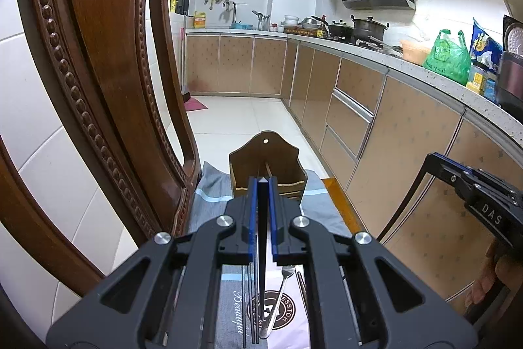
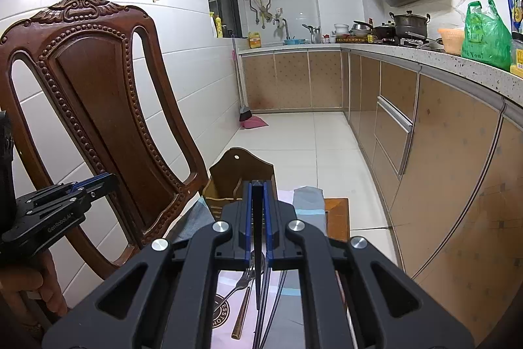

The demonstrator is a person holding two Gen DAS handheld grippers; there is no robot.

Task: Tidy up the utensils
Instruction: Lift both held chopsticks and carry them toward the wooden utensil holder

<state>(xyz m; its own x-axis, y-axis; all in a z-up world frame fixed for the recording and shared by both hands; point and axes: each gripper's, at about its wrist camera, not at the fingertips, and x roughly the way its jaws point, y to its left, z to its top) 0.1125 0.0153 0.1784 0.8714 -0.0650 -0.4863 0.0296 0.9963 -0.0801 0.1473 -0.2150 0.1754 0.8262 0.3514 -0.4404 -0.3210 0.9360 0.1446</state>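
At the centre of the left wrist view, our left gripper (image 1: 262, 182) shows its blue-edged fingers (image 1: 251, 211) pressed together with nothing between them. Under them, at the bottom of the frame, a fork (image 1: 279, 300) and a bundle of dark chopsticks (image 1: 250, 303) lie on a printed cloth (image 1: 209, 205) that covers the table (image 1: 340, 201). Just past the fingertips, at mid-frame, stands a wooden utensil holder (image 1: 268, 152) with a divider inside; we cannot tell what it contains. A carved wooden chair (image 1: 98, 61) fills the left of this frame, and the right gripper's body enters at the lower right edge.

Centred in the right wrist view, our right gripper (image 2: 258, 183) likewise has its fingers (image 2: 268, 218) closed on nothing. Below them, at the bottom of the frame, lie the fork (image 2: 243, 278), a brown-handled utensil (image 2: 242, 316) and the chopsticks (image 2: 264, 309). The holder (image 2: 240, 172) sits just beyond the tips, slightly left of centre. At the lower left we see the left gripper (image 2: 108, 180) from the side, with a hand (image 2: 29, 293) gripping its handle
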